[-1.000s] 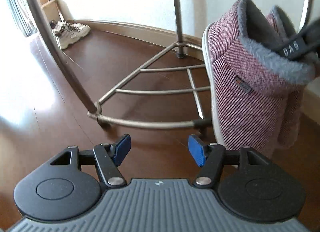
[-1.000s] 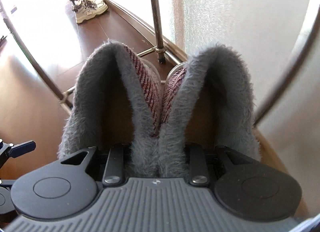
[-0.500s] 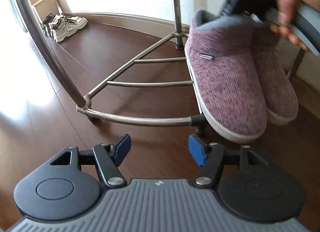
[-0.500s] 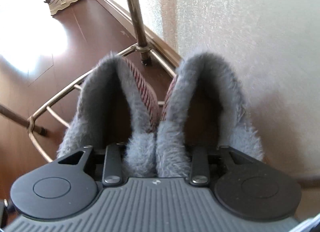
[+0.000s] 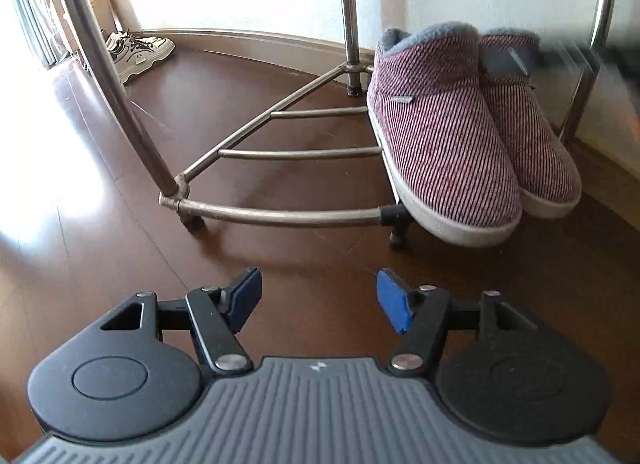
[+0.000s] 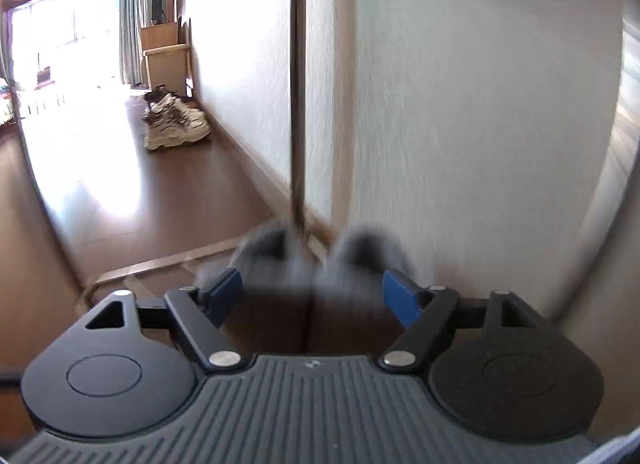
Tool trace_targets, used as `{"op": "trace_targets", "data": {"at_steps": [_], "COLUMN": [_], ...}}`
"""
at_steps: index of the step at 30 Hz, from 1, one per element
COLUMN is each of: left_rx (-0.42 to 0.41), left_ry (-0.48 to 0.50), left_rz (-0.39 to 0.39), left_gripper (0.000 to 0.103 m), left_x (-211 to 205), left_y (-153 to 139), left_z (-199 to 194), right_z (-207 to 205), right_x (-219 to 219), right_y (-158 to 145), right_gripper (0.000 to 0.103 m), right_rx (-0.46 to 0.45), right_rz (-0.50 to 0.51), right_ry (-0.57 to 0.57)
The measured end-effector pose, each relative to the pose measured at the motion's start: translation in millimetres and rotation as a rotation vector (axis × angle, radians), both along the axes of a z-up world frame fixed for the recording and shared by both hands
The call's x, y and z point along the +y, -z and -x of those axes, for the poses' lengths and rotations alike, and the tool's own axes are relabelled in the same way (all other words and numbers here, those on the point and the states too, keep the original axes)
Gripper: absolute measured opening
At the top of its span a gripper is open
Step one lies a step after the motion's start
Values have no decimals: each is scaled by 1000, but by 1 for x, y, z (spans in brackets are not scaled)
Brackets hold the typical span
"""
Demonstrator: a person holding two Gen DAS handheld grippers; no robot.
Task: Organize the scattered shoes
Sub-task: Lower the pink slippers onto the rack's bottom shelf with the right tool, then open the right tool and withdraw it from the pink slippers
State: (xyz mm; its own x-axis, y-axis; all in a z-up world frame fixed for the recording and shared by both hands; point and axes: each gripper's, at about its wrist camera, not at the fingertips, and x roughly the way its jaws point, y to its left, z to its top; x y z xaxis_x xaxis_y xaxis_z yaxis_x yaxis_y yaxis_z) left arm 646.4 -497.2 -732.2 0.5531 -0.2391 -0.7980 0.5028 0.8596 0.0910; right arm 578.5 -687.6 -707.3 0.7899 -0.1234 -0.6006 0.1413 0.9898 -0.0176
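Observation:
A pair of maroon striped slippers point(image 5: 452, 131) with grey fleece lining stands on the bottom tier of the metal shoe rack point(image 5: 280, 151), toes toward me, at its right end. My left gripper point(image 5: 318, 298) hangs open over the wooden floor in front of the rack, nothing between its blue pads. My right gripper point(image 6: 312, 296) has its jaws opening, and the pads stand clear of the blurred grey cuffs of the slippers point(image 6: 320, 252) just beyond them. In the left wrist view a dark blur at the right edge is all that shows of the right gripper.
A pair of white sneakers point(image 5: 138, 53) lies on the floor by the wall farther back, also seen in the right wrist view as white sneakers point(image 6: 176, 123). Rack uprights point(image 5: 116, 75) rise left and behind. A wooden cabinet point(image 6: 166, 51) stands past the sneakers.
The right gripper lowered the slippers from hanging toe-down onto the rack's bottom tier, let go and pulled back and up. The left gripper shifted slightly closer to the floor.

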Motion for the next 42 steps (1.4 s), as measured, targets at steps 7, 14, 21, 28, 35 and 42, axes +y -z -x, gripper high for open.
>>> {"op": "trace_targets", "data": {"at_steps": [7, 14, 21, 28, 35, 42], "left_rx": [32, 18, 22, 24, 22, 16], "left_ry": [-4, 23, 12, 7, 4, -8], "left_rz": [-44, -39, -28, -28, -31, -32], "left_gripper": [66, 66, 66, 66, 66, 66], "left_x": [14, 12, 12, 16, 17, 25], "left_y": [17, 16, 16, 18, 17, 12], "left_z": [6, 14, 12, 13, 15, 17], "right_z": [59, 50, 31, 60, 59, 36], "right_x": [10, 16, -11, 10, 40, 31], "right_y": [63, 79, 83, 81, 86, 84], "right_gripper": [77, 78, 73, 68, 20, 19], "right_rx": [172, 169, 174, 194, 165, 166], "right_rz": [-74, -51, -105, 15, 6, -20], "right_ry": [90, 196, 312, 213, 78, 100]}}
